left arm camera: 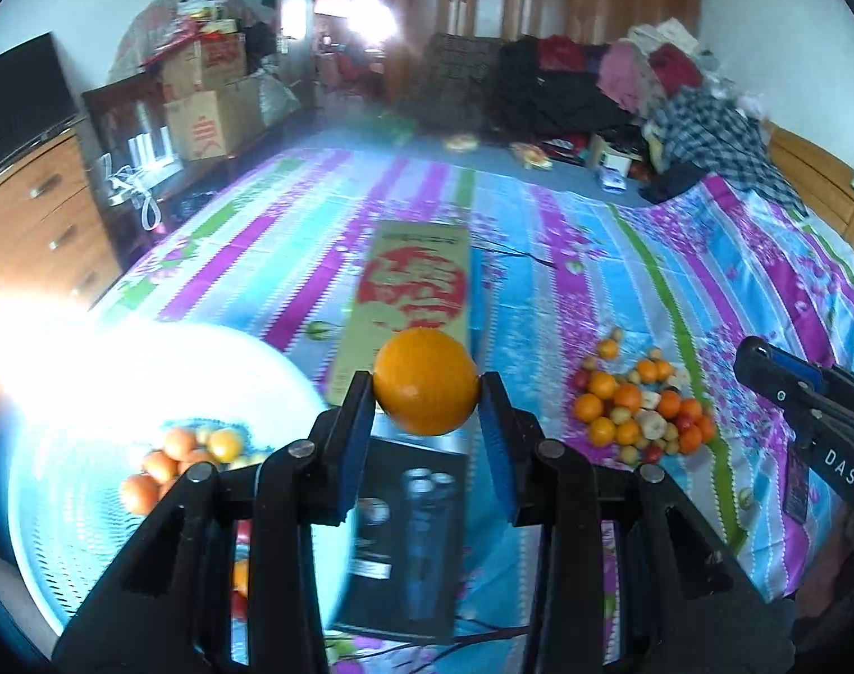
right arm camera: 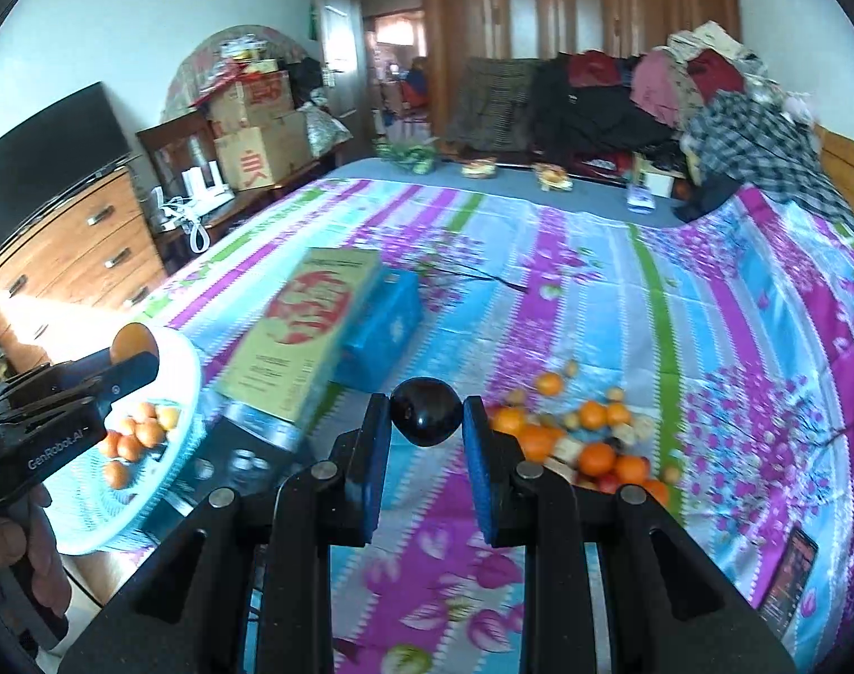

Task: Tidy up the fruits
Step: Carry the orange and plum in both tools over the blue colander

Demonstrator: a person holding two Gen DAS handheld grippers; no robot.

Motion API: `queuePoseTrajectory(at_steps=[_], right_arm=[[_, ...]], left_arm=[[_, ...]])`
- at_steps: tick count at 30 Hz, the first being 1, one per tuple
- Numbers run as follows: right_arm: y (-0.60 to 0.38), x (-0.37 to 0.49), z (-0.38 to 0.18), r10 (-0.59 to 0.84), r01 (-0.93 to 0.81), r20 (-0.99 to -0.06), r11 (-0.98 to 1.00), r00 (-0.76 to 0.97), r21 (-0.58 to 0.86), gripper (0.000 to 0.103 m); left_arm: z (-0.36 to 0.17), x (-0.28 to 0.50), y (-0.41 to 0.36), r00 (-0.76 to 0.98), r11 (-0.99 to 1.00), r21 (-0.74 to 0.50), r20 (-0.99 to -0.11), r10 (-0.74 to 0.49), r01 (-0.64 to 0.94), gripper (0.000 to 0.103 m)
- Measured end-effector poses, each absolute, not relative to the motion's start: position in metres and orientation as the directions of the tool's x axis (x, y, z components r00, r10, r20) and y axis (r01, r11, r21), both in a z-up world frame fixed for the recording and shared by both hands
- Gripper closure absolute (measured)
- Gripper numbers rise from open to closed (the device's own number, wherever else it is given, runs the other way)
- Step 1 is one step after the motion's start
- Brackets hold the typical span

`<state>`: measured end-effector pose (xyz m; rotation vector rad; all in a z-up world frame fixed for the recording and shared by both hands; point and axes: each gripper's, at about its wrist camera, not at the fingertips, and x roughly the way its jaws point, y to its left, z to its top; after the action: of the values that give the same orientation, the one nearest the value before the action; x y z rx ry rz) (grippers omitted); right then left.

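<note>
My left gripper (left arm camera: 425, 390) is shut on an orange (left arm camera: 425, 381), held in the air beside the pale blue basket (left arm camera: 78, 511). Several oranges (left arm camera: 179, 458) lie in that basket. My right gripper (right arm camera: 427, 415) is shut on a small dark plum (right arm camera: 425, 411) above the bedspread. A heap of mixed fruit (left arm camera: 640, 410), mostly oranges with some pale and red pieces, lies on the bed to the right; the right wrist view shows the heap (right arm camera: 589, 443) just behind its right finger. The left gripper with its orange (right arm camera: 133, 344) appears at the left of the right wrist view, over the basket (right arm camera: 163, 449).
A tan box with a red print (right arm camera: 303, 326), a blue box (right arm camera: 384, 331) and a black box (left arm camera: 410, 539) lie on the striped bedspread. A phone (right arm camera: 789, 573) lies at the right. Clothes (right arm camera: 679, 106) are heaped at the far end; a dresser (right arm camera: 67, 247) stands left.
</note>
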<state>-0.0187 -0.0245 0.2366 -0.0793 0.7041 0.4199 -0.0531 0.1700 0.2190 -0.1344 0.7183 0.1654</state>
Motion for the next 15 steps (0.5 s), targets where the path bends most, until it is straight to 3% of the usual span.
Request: queuePoseTrajectory(at_steps=[15], right_arm=[[0.105,-0.039,0.248,0.491,-0.596,-0.65,0.8,0.58,0.072,0.074]], left_arm=[[0.217,-0.094,0.259,0.713,0.926,-0.084,-0.664,0.224,-0.369,0.065]])
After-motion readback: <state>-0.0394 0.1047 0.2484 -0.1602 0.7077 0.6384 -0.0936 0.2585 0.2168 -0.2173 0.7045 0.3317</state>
